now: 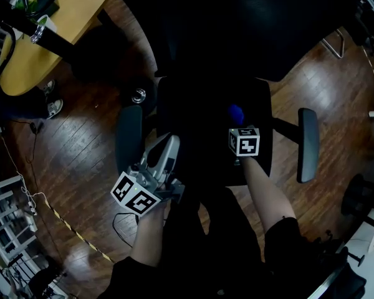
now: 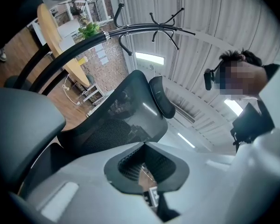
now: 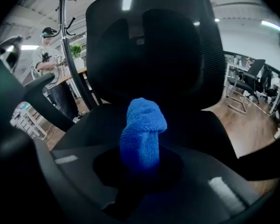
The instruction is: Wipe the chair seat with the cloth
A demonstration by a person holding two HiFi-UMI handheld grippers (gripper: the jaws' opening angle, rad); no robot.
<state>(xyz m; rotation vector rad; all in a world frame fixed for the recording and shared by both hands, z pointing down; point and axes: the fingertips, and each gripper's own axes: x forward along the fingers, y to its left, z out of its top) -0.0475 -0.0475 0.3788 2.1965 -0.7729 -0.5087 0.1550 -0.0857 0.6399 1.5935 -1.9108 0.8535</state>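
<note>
Right tool (image 3: 141, 168): jaws clamped on the blue cloth (image 3: 143, 133), which stands out past the tips.
Cloth position: over the chair seat (image 1: 196, 126), right of centre.
Right forearm (image 1: 266, 192): extended from the near edge over the seat.
Left tool (image 1: 166, 148): jaws together, nothing held, angled upward.
Left tool position: just beside the left armrest (image 1: 129, 137), at the seat's near-left corner.

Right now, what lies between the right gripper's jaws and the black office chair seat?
A rolled blue terry cloth, clamped in the right gripper, sticks out over the black chair seat. The right gripper view shows it; contact cannot be told.
</note>
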